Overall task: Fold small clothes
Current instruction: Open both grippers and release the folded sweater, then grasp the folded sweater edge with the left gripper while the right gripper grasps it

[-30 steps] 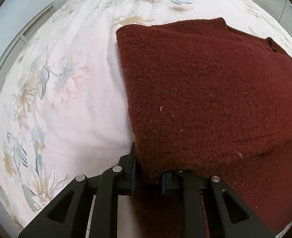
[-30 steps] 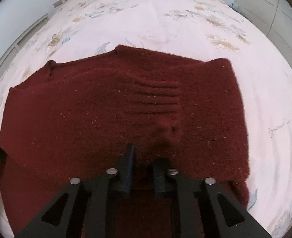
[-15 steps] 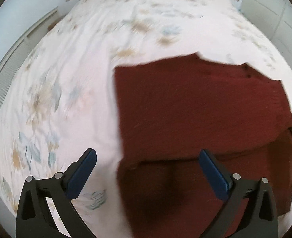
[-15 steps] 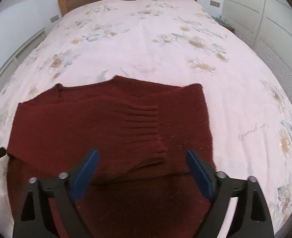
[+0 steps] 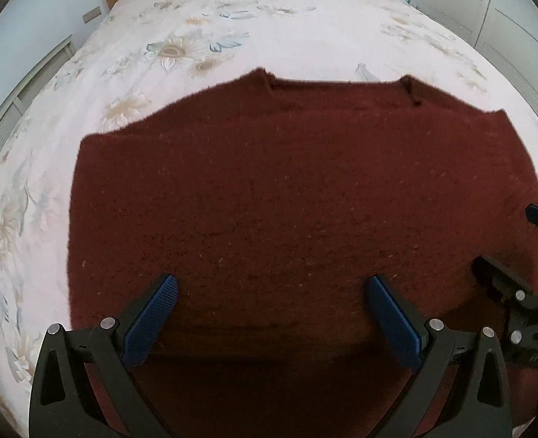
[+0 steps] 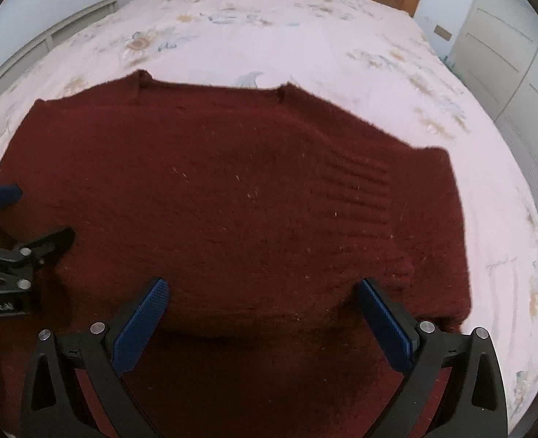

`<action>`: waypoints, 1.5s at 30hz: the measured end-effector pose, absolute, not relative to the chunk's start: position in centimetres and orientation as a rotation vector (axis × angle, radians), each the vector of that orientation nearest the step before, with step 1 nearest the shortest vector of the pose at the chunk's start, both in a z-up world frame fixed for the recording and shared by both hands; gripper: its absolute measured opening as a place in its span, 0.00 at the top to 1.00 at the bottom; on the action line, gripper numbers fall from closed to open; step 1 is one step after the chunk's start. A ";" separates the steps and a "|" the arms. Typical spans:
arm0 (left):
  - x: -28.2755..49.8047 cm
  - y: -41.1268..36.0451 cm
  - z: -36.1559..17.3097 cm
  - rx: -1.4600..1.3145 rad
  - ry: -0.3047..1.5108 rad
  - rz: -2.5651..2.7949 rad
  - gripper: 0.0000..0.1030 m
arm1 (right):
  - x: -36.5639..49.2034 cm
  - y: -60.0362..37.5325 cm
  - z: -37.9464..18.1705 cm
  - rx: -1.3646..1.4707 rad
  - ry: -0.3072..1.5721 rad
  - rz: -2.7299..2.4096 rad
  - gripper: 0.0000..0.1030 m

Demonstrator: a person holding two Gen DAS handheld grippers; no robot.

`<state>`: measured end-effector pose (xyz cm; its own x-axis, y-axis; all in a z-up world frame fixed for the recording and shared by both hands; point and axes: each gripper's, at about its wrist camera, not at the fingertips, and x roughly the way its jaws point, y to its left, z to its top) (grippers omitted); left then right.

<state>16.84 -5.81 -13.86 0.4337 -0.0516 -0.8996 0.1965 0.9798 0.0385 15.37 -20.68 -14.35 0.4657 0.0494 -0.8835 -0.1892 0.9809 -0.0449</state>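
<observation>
Both my jaws stand wide apart, gripping nothing: left gripper [image 5: 271, 314] and right gripper [image 6: 261, 315] hover side by side above the near fold edge of the dark red sweater [image 5: 305, 189]. Sweater lies flat, folded, neckline far side, on the floral bed [image 6: 305, 36].

Left hand-held gripper [image 5: 272, 314]: black angular frame; blue textured pads [image 5: 152, 319] (silver screws); right hand-held gripper [image 6: 263, 315] alike
</observation>
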 end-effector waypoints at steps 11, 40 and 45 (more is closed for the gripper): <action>15.5 -1.9 -14.9 0.108 1.085 -0.194 0.01 | 15.3 -26.6 -15.1 -0.034 1.080 0.079 0.01; 2.6 1.6 -7.1 0.060 1.078 -0.099 0.01 | 0.5 -30.1 -8.9 0.000 1.066 0.027 0.01; 0.3 2.2 -7.8 0.057 1.114 -0.107 0.01 | -2.0 -31.1 -9.8 0.022 1.103 0.015 0.01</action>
<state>0.30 2.15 -7.84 0.4367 -0.0576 -0.8978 0.1143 0.9934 -0.0081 -2.02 -31.07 -9.82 0.4507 0.0236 -0.8924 -0.0015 0.9997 0.0257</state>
